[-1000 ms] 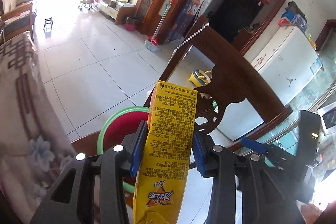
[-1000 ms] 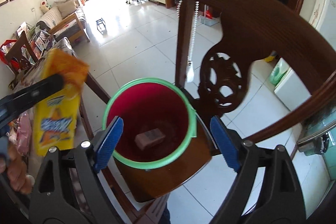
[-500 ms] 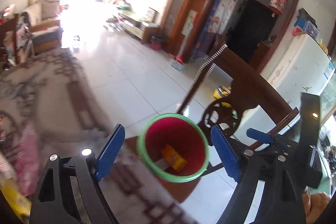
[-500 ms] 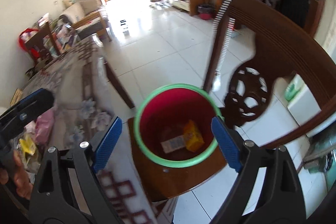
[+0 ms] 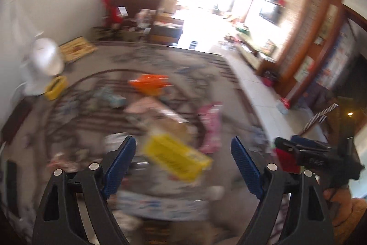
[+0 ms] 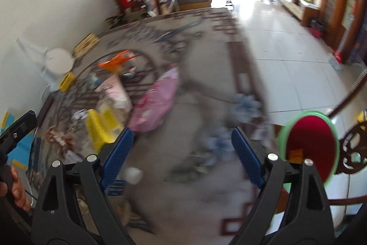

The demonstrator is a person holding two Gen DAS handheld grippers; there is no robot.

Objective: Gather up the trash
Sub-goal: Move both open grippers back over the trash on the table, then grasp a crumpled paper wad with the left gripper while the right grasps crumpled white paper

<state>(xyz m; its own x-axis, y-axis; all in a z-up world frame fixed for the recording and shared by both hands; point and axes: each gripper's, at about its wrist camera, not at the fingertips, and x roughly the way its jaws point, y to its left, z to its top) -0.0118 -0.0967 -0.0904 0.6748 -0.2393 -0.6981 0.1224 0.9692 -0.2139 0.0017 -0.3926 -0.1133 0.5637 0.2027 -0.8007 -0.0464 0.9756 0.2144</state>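
Both views are motion-blurred. My left gripper is open and empty above a table strewn with trash: a yellow carton just ahead, a pink bag, an orange wrapper. My right gripper is open and empty over the tablecloth. In the right wrist view the pink bag and yellow cartons lie to its left. The red bin with a green rim stands at the right, with a yellow carton inside. The right gripper also shows in the left wrist view.
A white fan and a small yellow box stand at the table's far left by the wall. A dark carved wooden chair holds the bin. White tiled floor stretches to the right of the table.
My left gripper opened and dropped the yellow carton into the red bin. Both grippers then swung left from the bin toward the littered table.
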